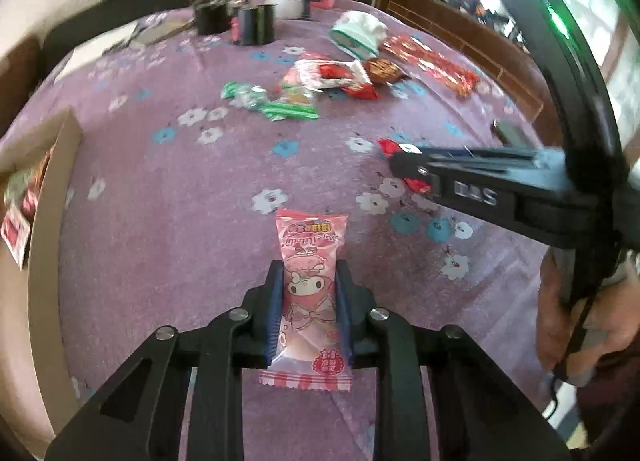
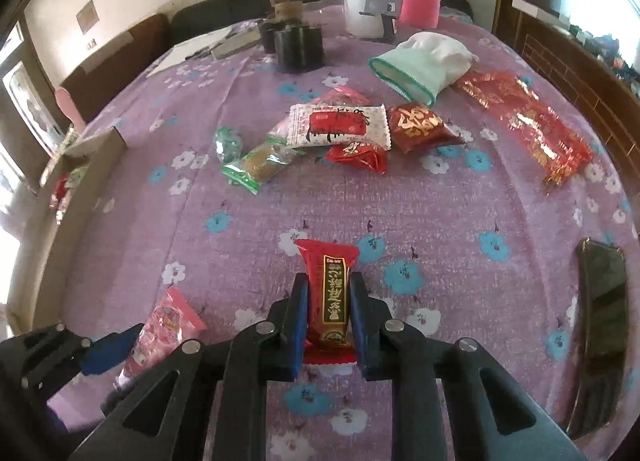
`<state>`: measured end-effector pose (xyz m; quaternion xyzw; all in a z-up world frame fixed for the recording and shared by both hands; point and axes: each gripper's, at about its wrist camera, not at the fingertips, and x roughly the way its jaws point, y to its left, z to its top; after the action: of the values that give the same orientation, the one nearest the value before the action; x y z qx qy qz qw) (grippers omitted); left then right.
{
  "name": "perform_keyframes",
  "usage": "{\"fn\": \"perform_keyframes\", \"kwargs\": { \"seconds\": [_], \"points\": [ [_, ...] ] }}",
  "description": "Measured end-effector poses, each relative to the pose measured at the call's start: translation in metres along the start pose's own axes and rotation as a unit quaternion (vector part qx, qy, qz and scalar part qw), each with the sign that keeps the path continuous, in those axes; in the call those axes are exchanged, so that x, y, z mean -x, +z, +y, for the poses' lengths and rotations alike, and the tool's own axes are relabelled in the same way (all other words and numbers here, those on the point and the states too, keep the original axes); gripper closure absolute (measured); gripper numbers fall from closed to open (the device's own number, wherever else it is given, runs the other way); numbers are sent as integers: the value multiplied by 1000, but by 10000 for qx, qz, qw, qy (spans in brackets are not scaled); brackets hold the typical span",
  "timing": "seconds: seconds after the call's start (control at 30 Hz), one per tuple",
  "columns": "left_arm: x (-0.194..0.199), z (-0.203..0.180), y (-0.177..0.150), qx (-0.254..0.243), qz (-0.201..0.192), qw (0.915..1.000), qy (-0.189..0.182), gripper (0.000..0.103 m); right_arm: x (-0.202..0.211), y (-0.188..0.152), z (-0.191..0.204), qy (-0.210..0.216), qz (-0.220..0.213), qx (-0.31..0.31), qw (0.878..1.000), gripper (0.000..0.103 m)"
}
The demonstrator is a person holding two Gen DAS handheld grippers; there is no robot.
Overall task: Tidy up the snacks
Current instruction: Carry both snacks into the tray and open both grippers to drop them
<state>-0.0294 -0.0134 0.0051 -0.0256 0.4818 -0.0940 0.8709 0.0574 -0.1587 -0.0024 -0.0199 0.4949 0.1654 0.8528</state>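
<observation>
The left gripper (image 1: pixel 308 301) clamps a pink snack (image 1: pixel 310 293) (cartoon print), held level; the right gripper (image 2: pixel 328 317), alongside, clamps a red snack (image 2: pixel 329 301) above the desk (image 2: pixel 460 221).

Hidden, cropped and blurred parts of the snack table

In the left wrist view, the cardboard box (image 1: pixel 48 165) at the tabletop's left edge is cut by the frame, its contents smeared; the right gripper (image 1: pixel 404 171) covers most of a red packet (image 1: pixel 390 147), and the jars (image 1: pixel 224 13) at the far edge are motion-blurred. In the right wrist view, the pink packet (image 2: pixel 168 325) is partly hidden behind the gripper frame, the red snack (image 2: pixel 330 301) has its sides covered by the pads (image 2: pixel 300 321), and its print is too small to read.
</observation>
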Motion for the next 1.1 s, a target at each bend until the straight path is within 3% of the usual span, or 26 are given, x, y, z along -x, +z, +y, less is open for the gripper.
{"fn": "perform_keyframes", "kwargs": {
  "seconds": [0.13,0.3,0.57,0.8,1.1],
  "points": [
    [16,23,-3,485,-96,9982,-333,82,8,-3,-7,372,-77,-139,9992,83],
    [55,61,-6,1031,-490,9925,-430,82,24,0,3,567,-276,-38,9980,83],
    [102,148,-21,1860,-917,9782,124,82,38,11,50,929,-390,371,9942,83],
    [107,221,-26,2340,-741,9667,729,82,32,27,110,1339,-249,664,9885,83],
    [74,279,-9,2759,-312,9566,887,82,19,43,209,1731,-136,1334,9757,84]
  ]
}}
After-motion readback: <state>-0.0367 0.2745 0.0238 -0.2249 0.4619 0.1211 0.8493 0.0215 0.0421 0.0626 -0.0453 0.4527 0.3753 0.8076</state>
